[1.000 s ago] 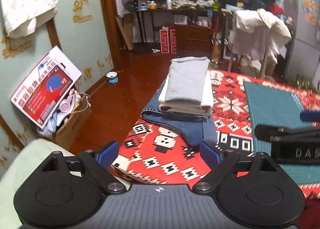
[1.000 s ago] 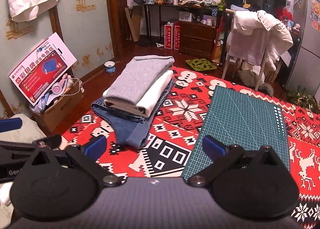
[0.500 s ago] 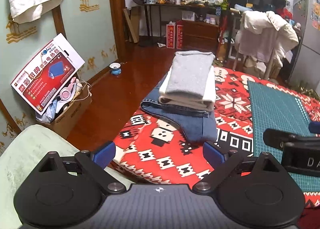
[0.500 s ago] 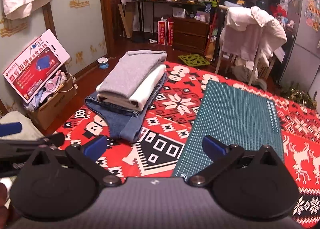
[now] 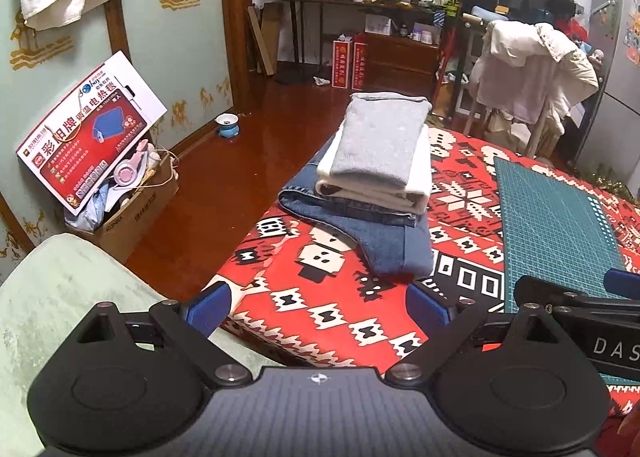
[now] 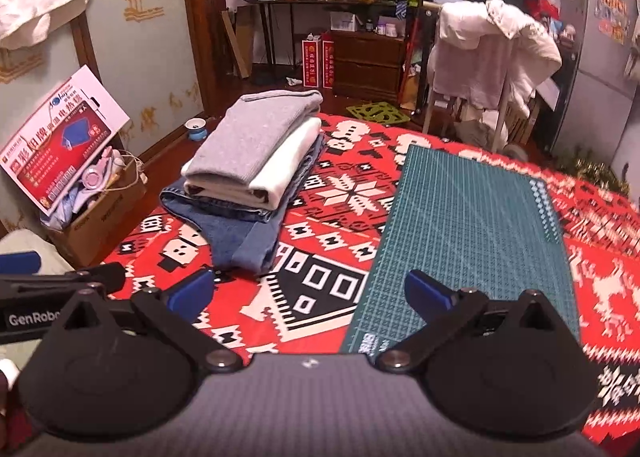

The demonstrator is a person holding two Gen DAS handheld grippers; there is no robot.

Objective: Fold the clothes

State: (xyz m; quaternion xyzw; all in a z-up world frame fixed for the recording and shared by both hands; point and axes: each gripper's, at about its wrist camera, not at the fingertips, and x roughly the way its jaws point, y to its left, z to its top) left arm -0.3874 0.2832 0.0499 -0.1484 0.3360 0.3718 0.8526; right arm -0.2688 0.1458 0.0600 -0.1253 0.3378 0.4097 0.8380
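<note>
A stack of folded clothes lies on the red patterned tablecloth (image 5: 320,309): a grey sweater (image 5: 380,137) on top, a white garment (image 5: 420,173) under it, blue jeans (image 5: 384,241) at the bottom. The same stack shows in the right wrist view, with the grey sweater (image 6: 252,141) above the jeans (image 6: 240,233). My left gripper (image 5: 318,307) stands open over the table's near edge, nothing between its blue pads. My right gripper (image 6: 310,293) is open too, empty, hovering near the green cutting mat (image 6: 472,233). Both sit short of the stack.
A pale green cushion (image 5: 60,305) lies at the lower left beside the table. A cardboard box (image 5: 132,209) with a red-and-white carton stands on the wooden floor. A chair draped with white cloth (image 6: 492,45) stands behind the table, with cluttered shelves beyond.
The left gripper's jaws opened slightly wider. Both views shifted a little; the stack has not moved.
</note>
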